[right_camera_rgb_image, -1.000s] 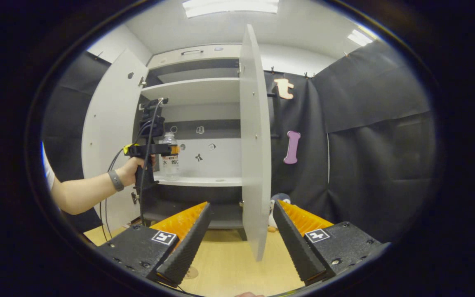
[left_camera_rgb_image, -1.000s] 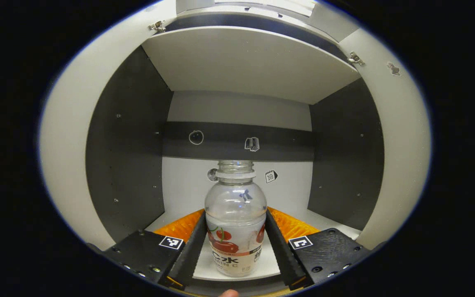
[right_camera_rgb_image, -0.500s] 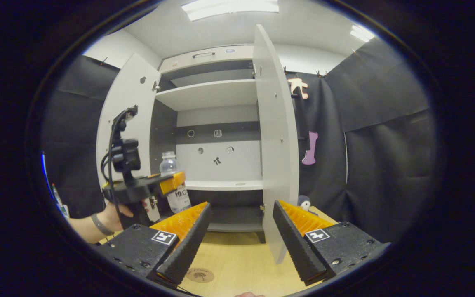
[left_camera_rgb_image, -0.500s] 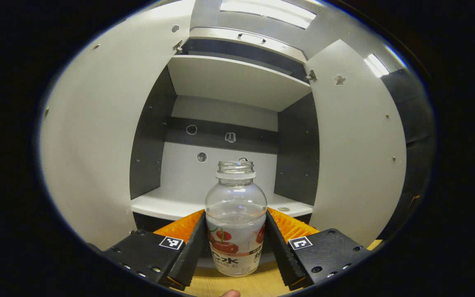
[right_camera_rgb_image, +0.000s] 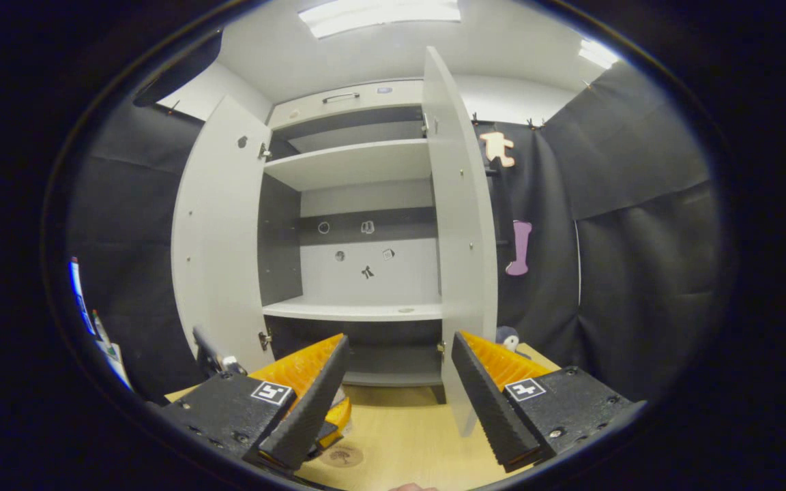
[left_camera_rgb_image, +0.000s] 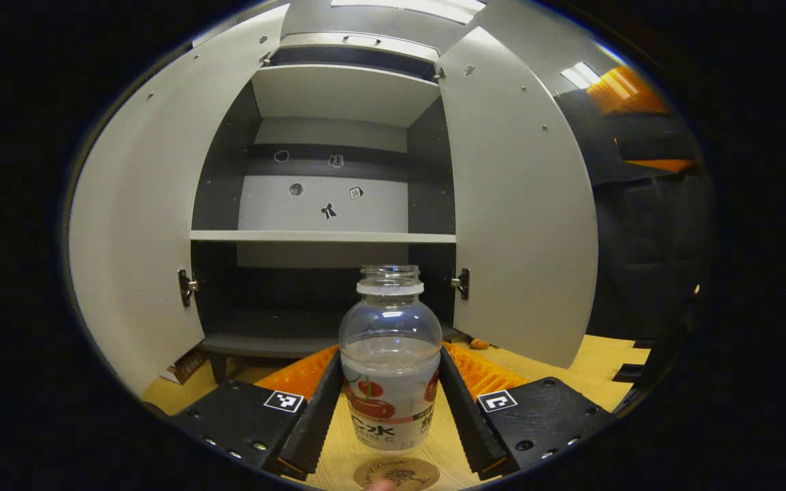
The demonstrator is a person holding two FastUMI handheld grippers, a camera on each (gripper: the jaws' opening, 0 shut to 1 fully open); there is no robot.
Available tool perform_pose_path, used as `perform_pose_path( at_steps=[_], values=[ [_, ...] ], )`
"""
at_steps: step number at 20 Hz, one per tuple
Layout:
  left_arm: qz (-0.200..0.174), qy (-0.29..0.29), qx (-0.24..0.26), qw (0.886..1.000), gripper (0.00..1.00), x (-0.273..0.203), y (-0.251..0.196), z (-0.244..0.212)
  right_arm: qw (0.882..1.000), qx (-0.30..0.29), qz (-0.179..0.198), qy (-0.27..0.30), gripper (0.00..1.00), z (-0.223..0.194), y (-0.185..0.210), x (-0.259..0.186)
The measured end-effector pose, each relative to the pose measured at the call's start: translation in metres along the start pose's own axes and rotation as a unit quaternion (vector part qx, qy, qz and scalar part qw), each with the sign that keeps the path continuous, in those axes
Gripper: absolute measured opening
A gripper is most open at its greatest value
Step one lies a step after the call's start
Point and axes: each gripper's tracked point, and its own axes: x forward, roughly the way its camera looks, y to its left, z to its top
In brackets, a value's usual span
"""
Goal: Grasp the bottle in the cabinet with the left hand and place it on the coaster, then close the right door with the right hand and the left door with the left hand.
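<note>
Left gripper (left_camera_rgb_image: 389, 409): clamped on the bottle (left_camera_rgb_image: 389, 368), which is held upright just above the coaster (left_camera_rgb_image: 396, 472) on the table (left_camera_rgb_image: 611, 361). Right gripper (right_camera_rgb_image: 396, 395): fingers held apart, nothing between. Left door (right_camera_rgb_image: 219, 239) and right door (right_camera_rgb_image: 461, 232) are seen open.

A pale wooden counter (right_camera_rgb_image: 400, 436) carries the cabinet (right_camera_rgb_image: 359, 259), which stands at its far side, toward twelve o'clock in the right gripper view. A round brown coaster (left_camera_rgb_image: 396, 472) lies flat on the counter near six o'clock in the left gripper view. The cabinet's middle shelf (left_camera_rgb_image: 325, 236) runs level across its width.
</note>
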Motion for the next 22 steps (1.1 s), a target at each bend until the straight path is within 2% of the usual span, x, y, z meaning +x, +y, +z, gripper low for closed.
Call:
perform_pose_path(
  at_steps=[1,4,5,6,7,8,9,14,19,21,22],
  values=[
    [0.012,0.003,-0.001,1.0,0.77,-0.003,0.002,-0.01,1.0,0.001,-0.001,0.006,0.94,-0.002,0.0,-0.002],
    [0.029,0.023,-0.01,0.999,0.77,-0.006,0.007,-0.037,1.0,-0.001,-0.005,0.022,0.94,-0.007,-0.004,-0.008],
    [0.034,0.022,-0.018,0.999,0.77,-0.009,0.01,-0.041,1.0,-0.004,-0.007,0.028,0.98,-0.009,-0.005,-0.009],
    [0.04,0.02,-0.025,0.999,0.77,-0.012,0.012,-0.044,0.999,-0.008,-0.008,0.033,0.94,-0.011,-0.007,-0.011],
    [0.046,0.019,-0.03,0.998,0.77,-0.014,0.013,-0.048,0.999,-0.012,-0.008,0.037,0.94,-0.012,-0.007,-0.012],
    [0.049,0.025,-0.034,0.998,0.77,-0.016,0.013,-0.055,0.999,-0.016,-0.008,0.04,0.99,-0.012,-0.006,-0.012],
    [0.049,0.032,-0.039,0.998,0.77,-0.018,0.011,-0.065,0.999,-0.019,-0.007,0.043,0.98,-0.013,-0.005,-0.011],
    [0.054,0.015,-0.003,0.998,0.78,-0.025,0.011,-0.063,0.998,-0.026,0.003,0.049,0.99,-0.017,0.007,-0.007],
    [0.054,0.019,-0.001,0.998,0.78,-0.029,0.011,-0.064,0.998,-0.026,0.012,0.05,0.99,-0.019,0.013,-0.001],
    [0.054,0.023,-0.006,0.998,0.8,-0.033,0.013,-0.064,0.998,-0.026,0.013,0.05,0.99,-0.019,0.012,0.0],
    [0.053,0.026,-0.005,0.998,0.87,-0.036,0.012,-0.064,0.998,-0.026,0.013,0.05,0.99,-0.019,0.012,-0.001]
  ],
)
